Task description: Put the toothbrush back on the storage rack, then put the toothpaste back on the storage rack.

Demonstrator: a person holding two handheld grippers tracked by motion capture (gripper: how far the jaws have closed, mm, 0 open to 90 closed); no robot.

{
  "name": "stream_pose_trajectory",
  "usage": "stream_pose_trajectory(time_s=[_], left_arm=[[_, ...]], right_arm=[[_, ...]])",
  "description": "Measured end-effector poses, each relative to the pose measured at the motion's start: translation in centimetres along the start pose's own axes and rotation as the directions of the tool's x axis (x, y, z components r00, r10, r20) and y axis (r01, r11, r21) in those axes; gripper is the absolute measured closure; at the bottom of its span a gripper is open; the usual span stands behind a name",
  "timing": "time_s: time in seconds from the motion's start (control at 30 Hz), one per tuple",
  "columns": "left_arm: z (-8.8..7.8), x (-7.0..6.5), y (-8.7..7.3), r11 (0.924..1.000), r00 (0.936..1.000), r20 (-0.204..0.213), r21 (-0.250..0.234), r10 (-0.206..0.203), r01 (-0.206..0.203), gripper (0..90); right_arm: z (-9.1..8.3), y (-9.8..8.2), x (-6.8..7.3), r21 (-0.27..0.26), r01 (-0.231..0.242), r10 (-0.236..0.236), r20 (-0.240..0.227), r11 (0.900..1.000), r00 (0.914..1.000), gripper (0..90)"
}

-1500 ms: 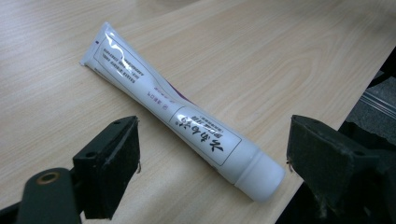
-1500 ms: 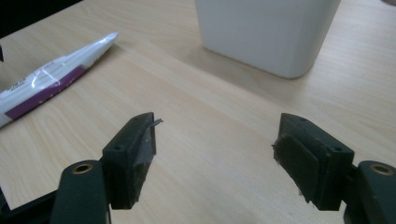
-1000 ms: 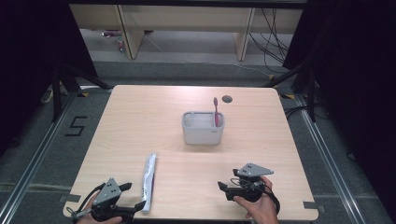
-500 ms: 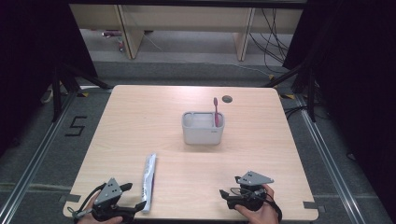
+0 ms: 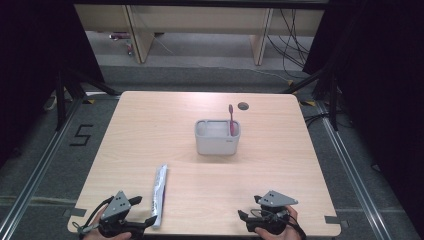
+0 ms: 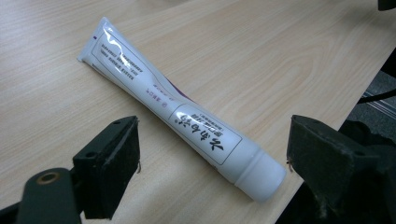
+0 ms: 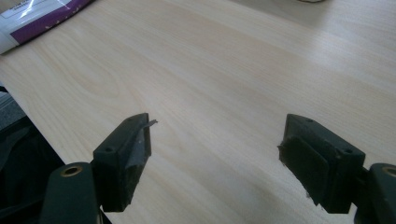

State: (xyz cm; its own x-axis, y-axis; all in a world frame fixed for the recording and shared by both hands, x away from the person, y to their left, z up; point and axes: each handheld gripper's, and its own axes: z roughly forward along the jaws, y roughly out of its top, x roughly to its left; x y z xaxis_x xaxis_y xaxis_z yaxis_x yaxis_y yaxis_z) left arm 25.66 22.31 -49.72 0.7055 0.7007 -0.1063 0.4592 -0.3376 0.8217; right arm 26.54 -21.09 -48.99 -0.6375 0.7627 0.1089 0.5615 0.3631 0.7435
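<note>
Pale wooden table (image 5: 150, 125), toothpaste tube (image 6: 177, 109) between spread left tongs (image 6: 212, 161) (right tongs (image 7: 217, 154) likewise spread, well apart).

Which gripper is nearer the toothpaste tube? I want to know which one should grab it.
Left. The left gripper sits open right beside the toothpaste tube; the right gripper is farther off.

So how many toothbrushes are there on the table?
1: a pink toothbrush standing in the right end of the grey holder at mid-table. The holder's inside is partly hidden, so another could lie there.
</note>
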Motion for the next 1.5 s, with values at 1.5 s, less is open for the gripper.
stream_pose_trajectory(time_s=[1.5], left_arm=[[3.2, 3.6, 3.4, 0.9811, 0.9963, -0.017, 0.173, -0.084, 0.086, 32.6]], right_arm=[[-0.8, -0.6, 0.6, -0.008, 0.015, -0.015, -0.007, 1.000, 0.9999, 25.7]])
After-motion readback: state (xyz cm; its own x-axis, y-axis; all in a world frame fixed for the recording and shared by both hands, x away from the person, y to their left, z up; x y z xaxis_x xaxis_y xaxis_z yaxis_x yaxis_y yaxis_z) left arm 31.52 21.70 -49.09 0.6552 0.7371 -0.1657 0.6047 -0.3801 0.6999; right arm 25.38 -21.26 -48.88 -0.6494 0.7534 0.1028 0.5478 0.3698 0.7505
